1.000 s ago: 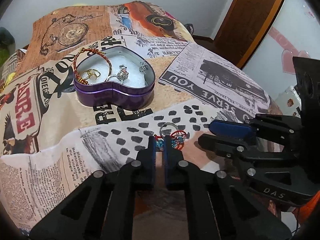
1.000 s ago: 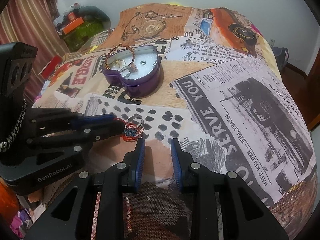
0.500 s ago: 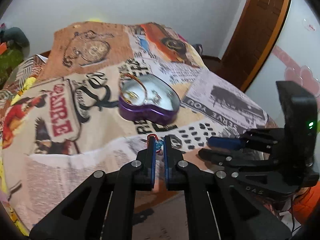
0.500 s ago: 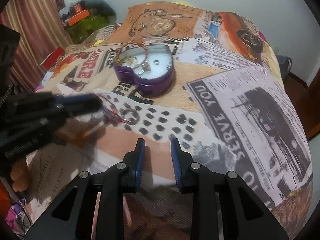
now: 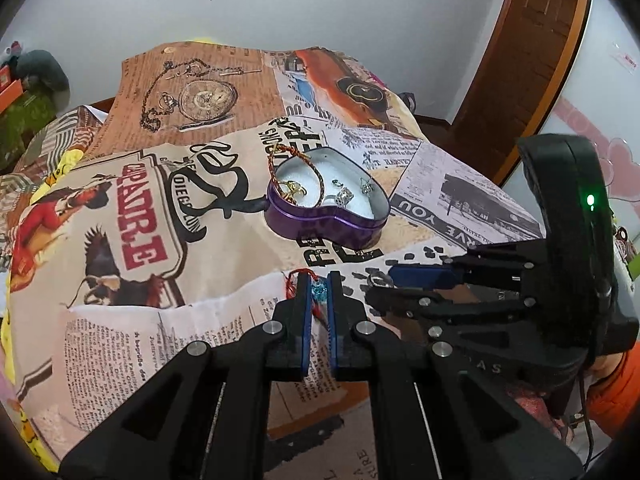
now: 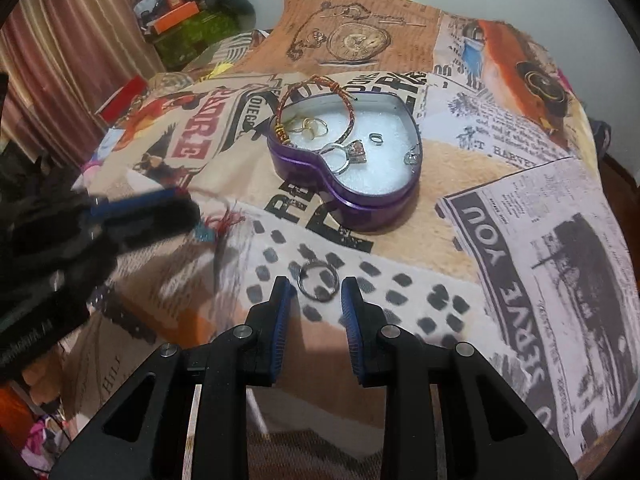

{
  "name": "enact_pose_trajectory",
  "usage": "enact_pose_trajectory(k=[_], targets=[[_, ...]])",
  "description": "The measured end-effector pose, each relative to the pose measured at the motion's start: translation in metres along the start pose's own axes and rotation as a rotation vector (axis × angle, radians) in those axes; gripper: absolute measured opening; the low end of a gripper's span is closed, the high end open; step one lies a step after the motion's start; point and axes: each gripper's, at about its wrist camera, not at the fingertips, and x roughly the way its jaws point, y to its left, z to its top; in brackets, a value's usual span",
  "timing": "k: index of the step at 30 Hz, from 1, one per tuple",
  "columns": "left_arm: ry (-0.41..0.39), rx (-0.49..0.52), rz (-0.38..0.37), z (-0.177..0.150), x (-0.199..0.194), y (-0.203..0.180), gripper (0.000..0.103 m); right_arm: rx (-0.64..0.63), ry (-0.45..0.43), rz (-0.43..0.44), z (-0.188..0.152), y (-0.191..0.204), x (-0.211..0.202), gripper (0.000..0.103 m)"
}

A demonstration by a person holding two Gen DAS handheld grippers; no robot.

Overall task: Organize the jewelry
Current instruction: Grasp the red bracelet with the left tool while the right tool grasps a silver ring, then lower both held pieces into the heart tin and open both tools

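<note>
Earring (image 5: 318, 294) of blue beads and red thread sits pinched in your left gripper (image 5: 317, 300), near the heart-shaped tin (image 5: 332, 228); carry it level over the rim before letting go. Right view: your right gripper (image 6: 319, 306) is spread around the silver ring (image 6: 319, 286) lying on the bedspread (image 6: 520, 220), so lower squarely and pinch gently.
</note>
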Motion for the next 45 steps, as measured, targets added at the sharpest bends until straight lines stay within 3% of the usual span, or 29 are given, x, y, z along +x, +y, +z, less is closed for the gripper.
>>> enact_pose_trajectory(k=[9,20,32,45], targets=[[-0.009,-0.004,0.008,0.004,-0.005,0.001,0.005,-0.024,-0.017,0.003,0.001,0.002,0.002,0.019],[-0.07,0.004,0.028,0.022,-0.032,-0.003,0.005,-0.009,-0.07,-0.06,0.001,-0.001,-0.021,0.019],[-0.154,0.009,0.03,0.052,-0.053,-0.009,0.005,0.038,-0.196,-0.07,0.021,-0.01,-0.062,0.019],[-0.203,0.03,0.022,0.081,-0.044,-0.015,0.005,0.07,-0.277,-0.049,0.041,-0.019,-0.071,0.019]])
